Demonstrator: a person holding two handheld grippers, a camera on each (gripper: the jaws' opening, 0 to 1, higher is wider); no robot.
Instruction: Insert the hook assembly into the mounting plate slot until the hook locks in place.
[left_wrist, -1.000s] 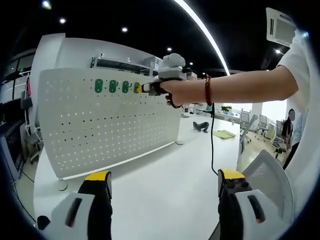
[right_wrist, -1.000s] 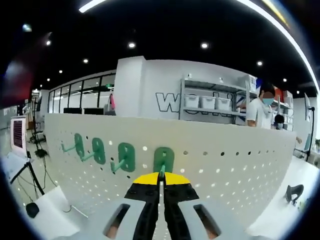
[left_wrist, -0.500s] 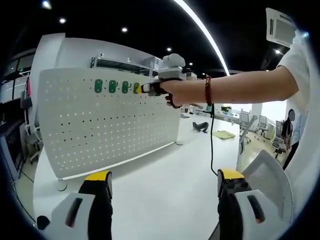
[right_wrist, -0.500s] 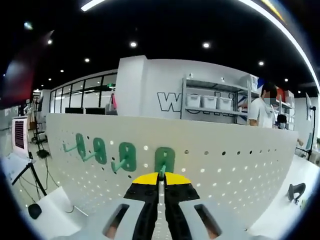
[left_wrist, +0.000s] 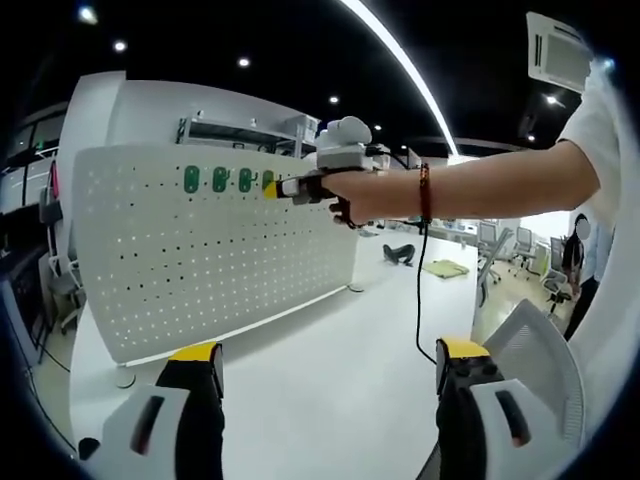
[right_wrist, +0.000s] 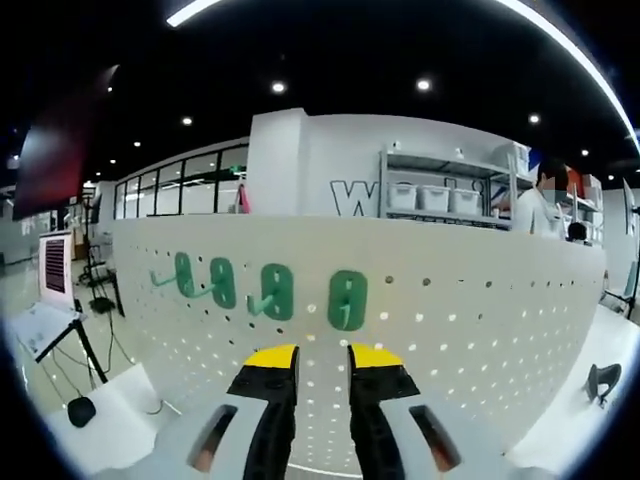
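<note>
Behind pegboard (right_wrist: 480, 330), partial wall lettering "W" (right_wrist: 352, 197)

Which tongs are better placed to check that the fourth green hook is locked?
The right tongs: open, directly before the fourth green hook on the pegboard. The left tongs are held far back.

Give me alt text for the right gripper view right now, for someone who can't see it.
The right gripper, its yellow-tipped black jaws parted and holding nothing, faces a white perforated pegboard panel. Four green plastic hooks hang in a row on the panel, the nearest green hook just above the jaws. White shelving with storage bins stands behind the panel.
</note>
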